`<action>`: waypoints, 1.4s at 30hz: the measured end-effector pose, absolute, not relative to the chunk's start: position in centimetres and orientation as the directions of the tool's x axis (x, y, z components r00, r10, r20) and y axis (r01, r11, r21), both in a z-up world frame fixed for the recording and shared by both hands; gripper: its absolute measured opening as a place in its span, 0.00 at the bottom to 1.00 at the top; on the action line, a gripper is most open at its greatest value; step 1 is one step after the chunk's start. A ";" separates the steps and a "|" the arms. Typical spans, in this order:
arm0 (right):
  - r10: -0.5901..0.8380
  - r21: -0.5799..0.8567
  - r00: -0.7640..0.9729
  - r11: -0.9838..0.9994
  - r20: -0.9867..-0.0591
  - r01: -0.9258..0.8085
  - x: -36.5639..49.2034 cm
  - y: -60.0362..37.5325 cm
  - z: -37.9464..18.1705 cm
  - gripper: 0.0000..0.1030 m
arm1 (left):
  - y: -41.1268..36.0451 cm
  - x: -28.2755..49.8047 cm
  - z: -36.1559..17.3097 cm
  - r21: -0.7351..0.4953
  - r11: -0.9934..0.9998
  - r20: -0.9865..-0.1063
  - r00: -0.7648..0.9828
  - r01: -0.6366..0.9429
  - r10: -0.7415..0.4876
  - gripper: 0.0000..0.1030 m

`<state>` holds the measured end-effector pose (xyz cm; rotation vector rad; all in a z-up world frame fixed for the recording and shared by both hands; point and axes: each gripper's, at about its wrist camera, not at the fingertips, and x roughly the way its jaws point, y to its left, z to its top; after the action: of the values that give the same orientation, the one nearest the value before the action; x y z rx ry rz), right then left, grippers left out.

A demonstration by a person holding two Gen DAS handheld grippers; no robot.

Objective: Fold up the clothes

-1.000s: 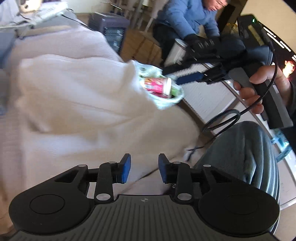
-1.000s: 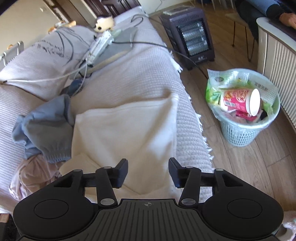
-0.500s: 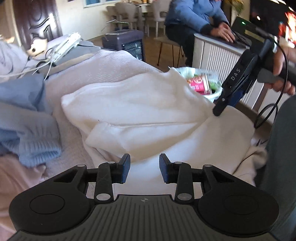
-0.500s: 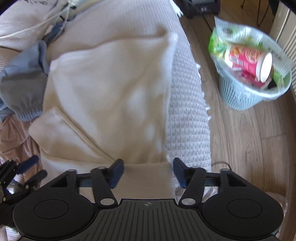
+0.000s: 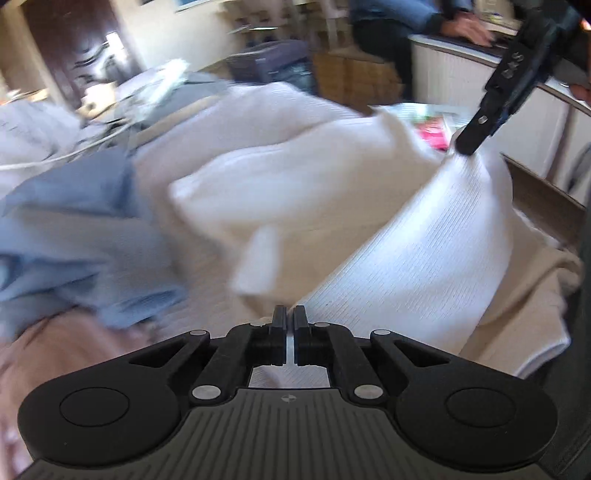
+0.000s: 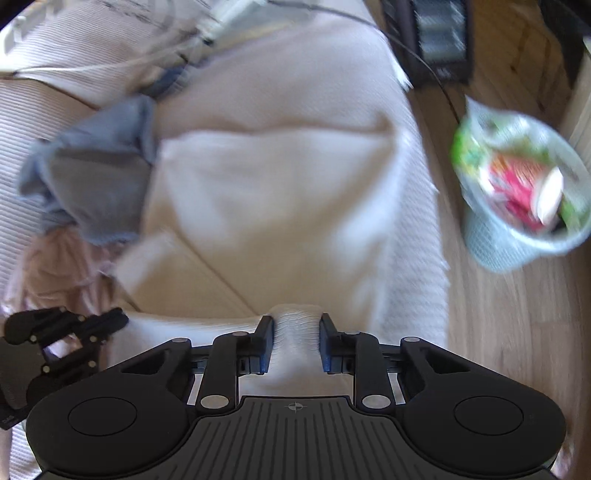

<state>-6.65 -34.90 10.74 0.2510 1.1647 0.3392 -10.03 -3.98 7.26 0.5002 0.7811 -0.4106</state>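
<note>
A cream knitted garment (image 5: 406,240) lies spread on a sofa covered by a pale throw (image 6: 229,92). My left gripper (image 5: 290,321) is shut on the garment's near edge, with a thin strip of fabric between its pads. In the right wrist view, my right gripper (image 6: 295,339) is shut on a thick bunch of the same cream garment (image 6: 277,192). The left gripper (image 6: 110,321) also appears at the lower left of that view. From the left wrist view, the right gripper (image 5: 476,140) pinches a raised corner, and the cloth stretches up between the two grippers.
A blue-grey garment (image 6: 96,192) and a pink one (image 6: 48,266) lie left of the cream one. A full waste basket (image 6: 524,229) stands on the wooden floor to the right, with a dark heater (image 6: 439,37) beyond. Cables (image 6: 221,22) lie at the sofa's far end. A person (image 5: 388,22) sits further back.
Both grippers were open; each has now shut on the near edge of the cream garment. The right one has lifted its corner. Both views are blurred by motion.
</note>
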 end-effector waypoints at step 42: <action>0.403 0.164 0.336 0.813 -0.852 -0.559 14.3 -12.0 11.2 0.36 | 0.2 -1.5 1.9 -0.074 0.901 -0.714 0.608 0.428 -0.347 0.22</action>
<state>14.30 -12.02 11.19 -0.1682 1.0564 0.6305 -1.53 0.22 1.92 0.1082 0.8006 -0.4485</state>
